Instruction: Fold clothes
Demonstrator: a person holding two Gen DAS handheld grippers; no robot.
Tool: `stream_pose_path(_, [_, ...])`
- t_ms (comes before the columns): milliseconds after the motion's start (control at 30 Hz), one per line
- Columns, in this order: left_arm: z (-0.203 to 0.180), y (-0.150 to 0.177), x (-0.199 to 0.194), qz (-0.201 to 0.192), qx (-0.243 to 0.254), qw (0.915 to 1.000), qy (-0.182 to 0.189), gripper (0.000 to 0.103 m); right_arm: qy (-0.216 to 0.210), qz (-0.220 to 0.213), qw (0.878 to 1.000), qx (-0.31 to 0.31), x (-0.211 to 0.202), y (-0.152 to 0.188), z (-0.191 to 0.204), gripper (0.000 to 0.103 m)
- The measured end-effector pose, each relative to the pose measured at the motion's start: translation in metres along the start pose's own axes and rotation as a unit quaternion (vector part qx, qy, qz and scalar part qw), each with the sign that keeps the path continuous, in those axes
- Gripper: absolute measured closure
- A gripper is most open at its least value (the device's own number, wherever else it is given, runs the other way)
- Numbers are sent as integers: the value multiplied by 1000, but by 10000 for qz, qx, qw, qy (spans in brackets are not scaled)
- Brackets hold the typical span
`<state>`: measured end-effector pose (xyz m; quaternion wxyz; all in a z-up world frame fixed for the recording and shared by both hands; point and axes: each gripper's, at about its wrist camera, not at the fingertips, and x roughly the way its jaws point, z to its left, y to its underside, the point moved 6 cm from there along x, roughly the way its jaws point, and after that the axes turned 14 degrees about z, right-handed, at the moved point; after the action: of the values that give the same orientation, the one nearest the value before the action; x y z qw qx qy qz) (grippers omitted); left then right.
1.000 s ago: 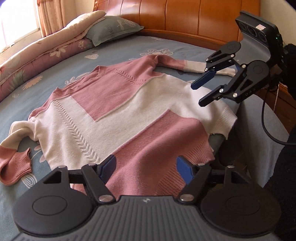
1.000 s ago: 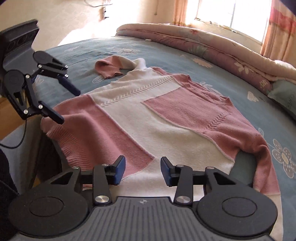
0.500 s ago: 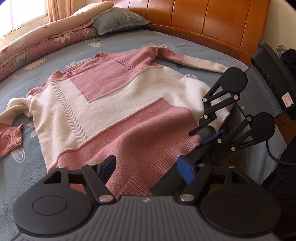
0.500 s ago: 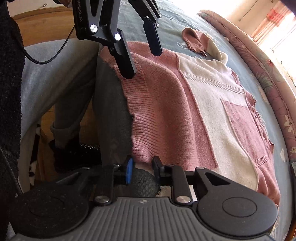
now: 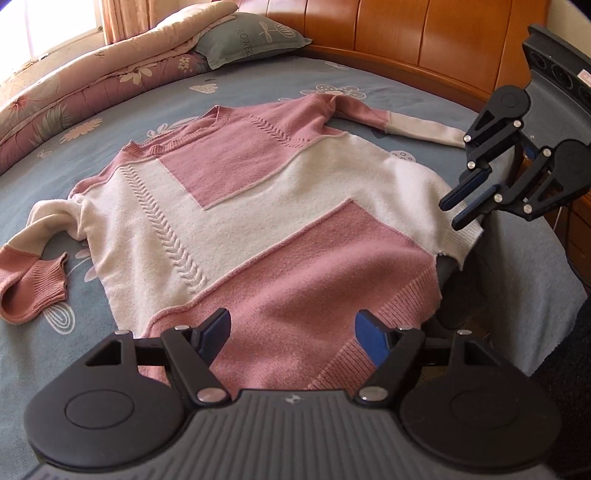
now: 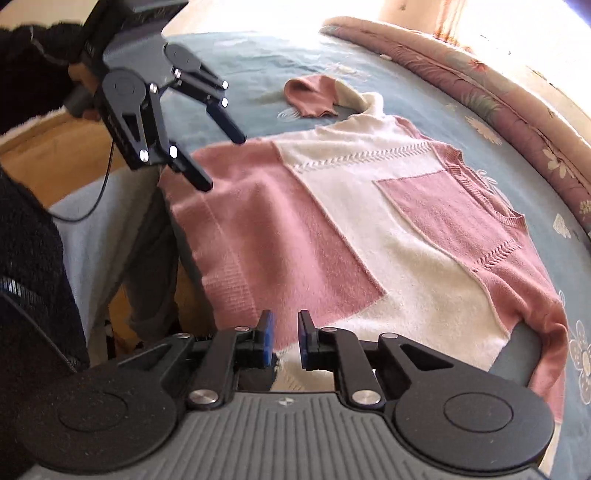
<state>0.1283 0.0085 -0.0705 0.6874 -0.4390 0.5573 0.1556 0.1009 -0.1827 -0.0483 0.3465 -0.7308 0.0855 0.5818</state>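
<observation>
We keep the sweater (image 5: 258, 206) spread flat on the bed (image 5: 258, 77), its hem hanging a little past the near edge so both corners can be reached. Our left tongs (image 5: 291, 328) stand wide apart above the pink hem panel with nothing between them. Our right tongs (image 6: 282, 334) show a narrow gap that is opening, and we see no cloth pinched there; they hang just above the cream hem corner. The left view shows the far sleeve stretching toward two o'clock, plus the pillow (image 5: 251, 37) and headboard (image 5: 406, 33) at twelve; the right view instead shows a hand (image 6: 79, 99) at ten o'clock gripping the left tool, and the bed's edge below the hem
</observation>
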Motion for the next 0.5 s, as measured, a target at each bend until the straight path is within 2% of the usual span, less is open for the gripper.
stream_pose_path(100, [18, -9, 27, 160, -480, 9987, 43, 28, 120, -239, 9978, 604, 23, -18, -17, 77])
stream_pose_path(200, [20, -2, 49, 486, -809, 9951, 288, 30, 149, -48, 9926, 1203, 62, -22, -28, 74])
stream_pose_path(267, [10, 16, 48, 539, -743, 9950, 393, 24, 40, 157, 9901, 1395, 77, -13, -25, 72])
stream_pose_path(367, [-1, 41, 36, 653, -695, 9935, 622, 16, 100, 136, 9875, 1565, 72, 7, -18, 60])
stream_pose_path(500, [14, 32, 13, 592, -715, 9928, 760, 16, 39, 195, 9836, 1790, 59, 14, -21, 50])
